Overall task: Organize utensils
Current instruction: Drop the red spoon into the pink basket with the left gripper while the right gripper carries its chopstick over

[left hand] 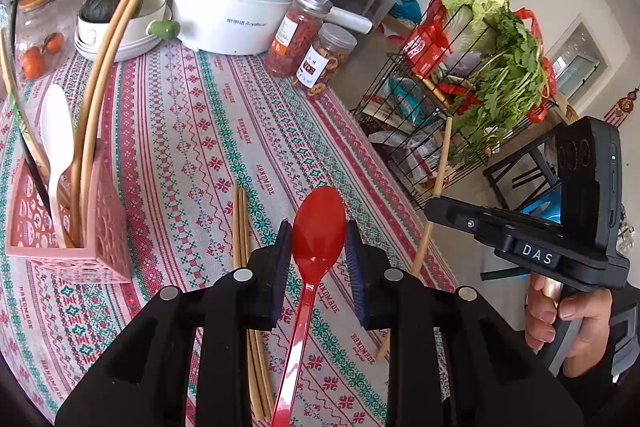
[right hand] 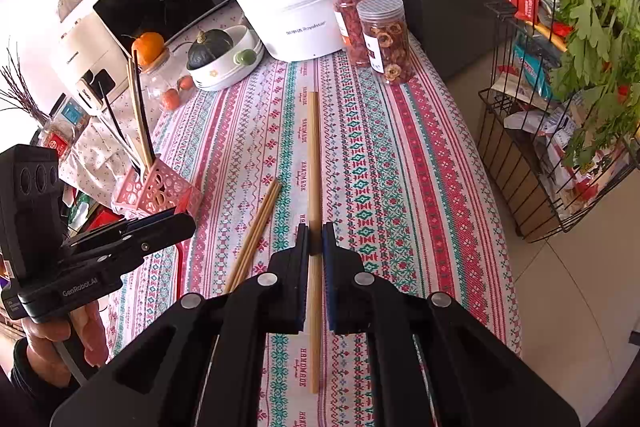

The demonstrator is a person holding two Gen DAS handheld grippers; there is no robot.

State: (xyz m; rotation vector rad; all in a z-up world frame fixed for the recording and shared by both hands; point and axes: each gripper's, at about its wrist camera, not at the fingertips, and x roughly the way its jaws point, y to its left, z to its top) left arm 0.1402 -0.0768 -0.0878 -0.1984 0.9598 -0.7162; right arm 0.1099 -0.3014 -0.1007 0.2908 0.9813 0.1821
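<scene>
Each camera rides close behind its own gripper, angled down across the patterned tablecloth (left hand: 192,131) toward the white pot (right hand: 296,15), and both views share the cloth, pot, jars (left hand: 316,47) and pink holder (right hand: 156,187).

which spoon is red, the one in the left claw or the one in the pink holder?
The spoon in the left claw is red, clear plastic, bowl between the pads. The one standing in the pink holder is white.

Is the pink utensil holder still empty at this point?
No: in the left wrist view the pink utensil holder already has a white spoon and long wooden chopsticks standing in it.
</scene>
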